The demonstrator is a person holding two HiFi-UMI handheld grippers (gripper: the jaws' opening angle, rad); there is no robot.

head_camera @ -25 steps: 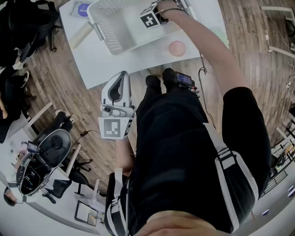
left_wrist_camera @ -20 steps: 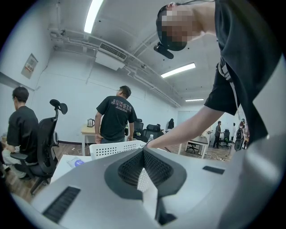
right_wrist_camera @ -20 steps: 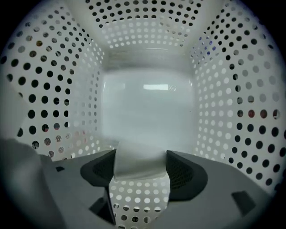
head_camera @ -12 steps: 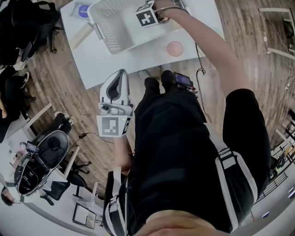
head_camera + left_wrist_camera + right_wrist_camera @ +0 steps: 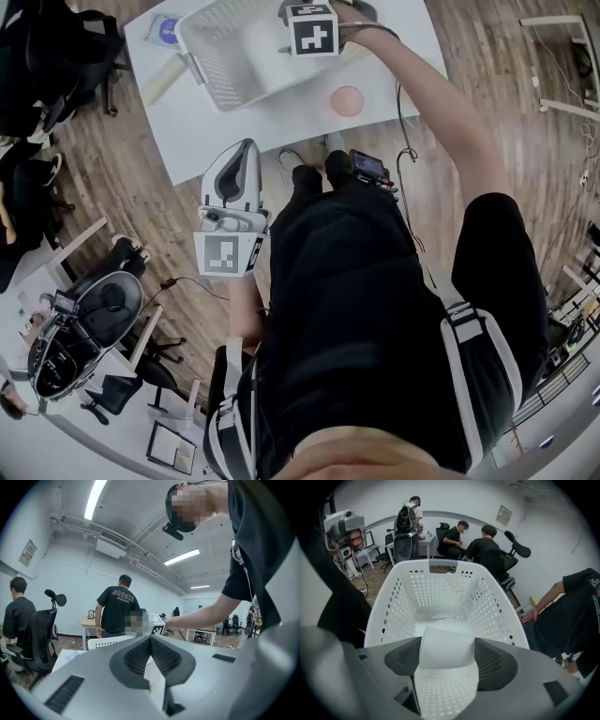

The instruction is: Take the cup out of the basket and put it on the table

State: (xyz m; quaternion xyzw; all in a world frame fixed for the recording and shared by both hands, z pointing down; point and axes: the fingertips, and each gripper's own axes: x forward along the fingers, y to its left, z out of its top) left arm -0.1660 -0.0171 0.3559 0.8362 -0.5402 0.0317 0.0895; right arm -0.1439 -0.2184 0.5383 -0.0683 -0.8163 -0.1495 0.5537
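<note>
- My right tool (image 5: pixel 447 657) is clamped on a white cup (image 5: pixel 444 648). One dark ribbed pad presses each side of the cup, which lies crosswise between them.
- The cup sits inside the white perforated basket (image 5: pixel 440 597), with the holed walls rising around it and the basket floor below.
- From the head view, the basket (image 5: pixel 217 67) stands on the white desk (image 5: pixel 272 117) toward its far edge. The marker cube (image 5: pixel 312 28) of my right tool is at the basket's right rim, and the person's bare arm (image 5: pixel 441 112) reaches out over the desk to it.
- A small pink round object (image 5: pixel 347 100) lies on the desk just beside the basket, toward the near edge, apart from the basket wall.
- A blue-printed disc (image 5: pixel 169 25) rests at the desk's far left corner.
- My left tool (image 5: pixel 246 161) hangs off the desk, beyond its near edge and above the wooden floor (image 5: pixel 122 178). Its tips point toward the desk.
- In the left gripper view that tool's pads meet at their tips and grip nothing; the basket's holed wall shows through the slit behind them.
- Beyond the desk, a person in a black shirt (image 5: pixel 115 611) stands with their back turned. Another person sits in a black office chair (image 5: pixel 41 637) at the left.
</note>
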